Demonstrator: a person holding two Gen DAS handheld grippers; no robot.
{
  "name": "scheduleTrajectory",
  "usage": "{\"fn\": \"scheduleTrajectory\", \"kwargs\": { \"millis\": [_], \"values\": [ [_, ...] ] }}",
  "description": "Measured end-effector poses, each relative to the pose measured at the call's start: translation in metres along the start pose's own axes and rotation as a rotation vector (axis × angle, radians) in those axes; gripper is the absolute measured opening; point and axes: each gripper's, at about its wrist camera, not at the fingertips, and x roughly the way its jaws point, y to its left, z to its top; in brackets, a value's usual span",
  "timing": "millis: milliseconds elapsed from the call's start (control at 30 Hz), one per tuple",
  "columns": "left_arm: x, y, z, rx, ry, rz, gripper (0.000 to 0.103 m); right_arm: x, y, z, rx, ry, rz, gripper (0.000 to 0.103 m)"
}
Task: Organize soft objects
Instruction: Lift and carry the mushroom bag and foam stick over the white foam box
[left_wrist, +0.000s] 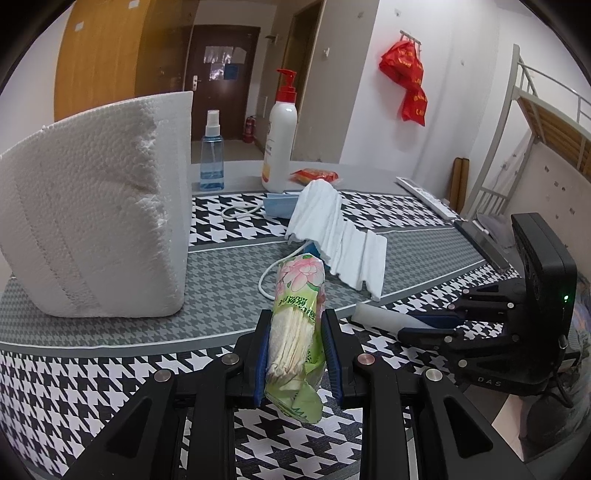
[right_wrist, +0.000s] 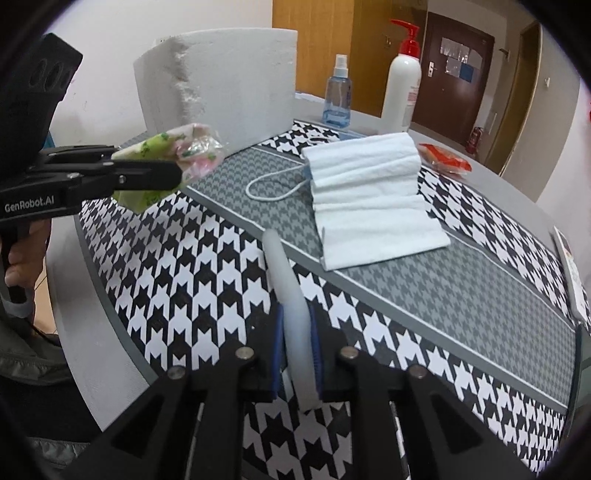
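Sorting of the soft things is in hand, and both grippers are full. A soft pack of paper tissues in a green plastic wrap with pink flowers (left_wrist: 295, 325) is squeezed between the blue pads of the left gripper (left_wrist: 295, 354), whose jaws are only a little way apart. The pack is held up in the air above the black-and-white patterned table mat (right_wrist: 207, 273), near the big white foam block (left_wrist: 96, 206). A pale white foam strip, long and thin (right_wrist: 291, 314), is pinched in the right gripper (right_wrist: 297, 354), whose jaws are almost closed on it. The far end of the strip is seen lying low over the mat, but whether it touches the mat cannot be told. A folded white towel with ridges (right_wrist: 369, 206) is left on the grey part of the mat, with a blue face mask partly under it. It is judged that a place must be picked next for the two held things, likely beside the towel, so that the soft things are kept together. Each thing should be put down gently, and the jaws opened only when it is resting on the mat, so nothing is dropped.
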Motion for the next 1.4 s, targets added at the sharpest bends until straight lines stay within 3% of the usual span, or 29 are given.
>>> {"fn": "scheduleTrajectory", "kwargs": {
  "millis": [167, 333, 567, 1400],
  "values": [
    [-0.003, 0.000, 0.000, 0.006, -0.013, 0.002, 0.028, -0.007, 0.005, 0.000, 0.024, -0.008, 0.012, 0.011],
    [-0.011, 0.001, 0.002, 0.012, -0.031, 0.012, 0.028, -0.025, 0.010, 0.005, 0.069, -0.073, 0.031, 0.011],
    [-0.022, -0.001, 0.003, 0.034, -0.067, 0.038, 0.028, -0.047, 0.018, 0.012, 0.115, -0.161, -0.011, 0.011],
    [-0.066, -0.003, 0.018, 0.099, -0.225, 0.107, 0.028, -0.089, 0.029, 0.037, 0.193, -0.344, -0.038, 0.012]
  ]
}}
